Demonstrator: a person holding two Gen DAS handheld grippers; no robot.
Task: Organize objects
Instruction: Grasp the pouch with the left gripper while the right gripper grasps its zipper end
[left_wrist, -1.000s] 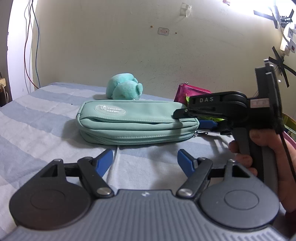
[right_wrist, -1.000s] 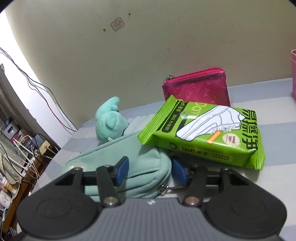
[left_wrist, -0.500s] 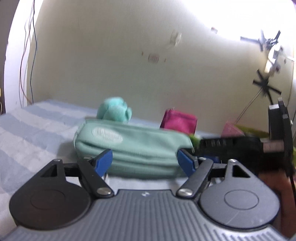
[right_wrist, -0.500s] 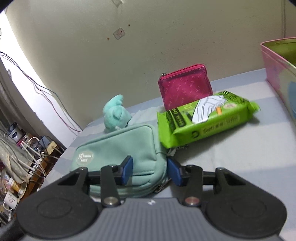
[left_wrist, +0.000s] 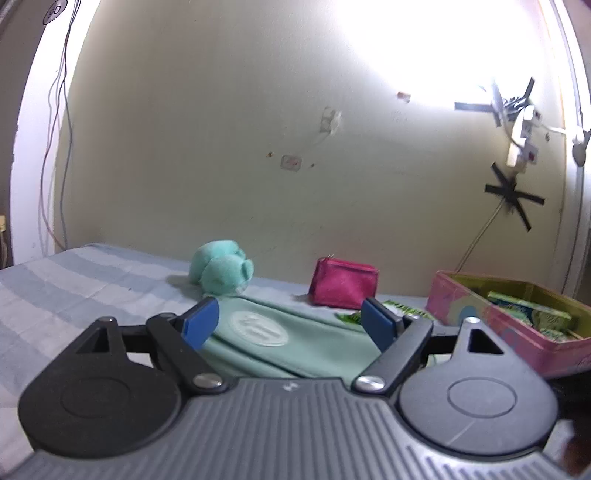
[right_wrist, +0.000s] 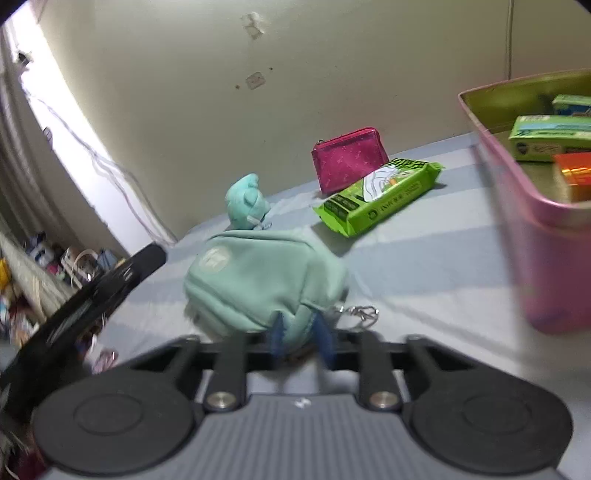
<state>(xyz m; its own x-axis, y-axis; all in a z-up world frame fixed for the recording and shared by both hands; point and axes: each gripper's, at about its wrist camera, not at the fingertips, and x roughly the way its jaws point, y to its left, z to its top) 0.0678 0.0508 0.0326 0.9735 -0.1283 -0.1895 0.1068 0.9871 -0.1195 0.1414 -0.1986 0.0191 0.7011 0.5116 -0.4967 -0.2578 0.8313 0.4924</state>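
A mint-green zip pouch (right_wrist: 258, 280) lies on the striped sheet. My right gripper (right_wrist: 300, 334) is shut on its near end beside the zip-pull clip, with fabric bunched between the blue pads. In the left wrist view the same pouch (left_wrist: 295, 354) lies just past my left gripper (left_wrist: 290, 325). Its jaws are opening and the pads touch nothing. A teal plush (right_wrist: 245, 203), a magenta wallet (right_wrist: 349, 158) and a green wipes pack (right_wrist: 380, 192) sit behind the pouch near the wall. The left gripper's black body (right_wrist: 92, 295) shows at the left of the right wrist view.
A pink tin box (right_wrist: 546, 258) stands at the right holding several small cartons; the left wrist view shows it too (left_wrist: 465, 310). A wall runs along the bed's far side. Beyond the bed's left edge, cluttered shelves and cables (right_wrist: 55, 258) show.
My right gripper closed on the pouch's end and drew back to the right, bringing the pink box into view. The left jaws widened, that view tilted up, and the right gripper left it.
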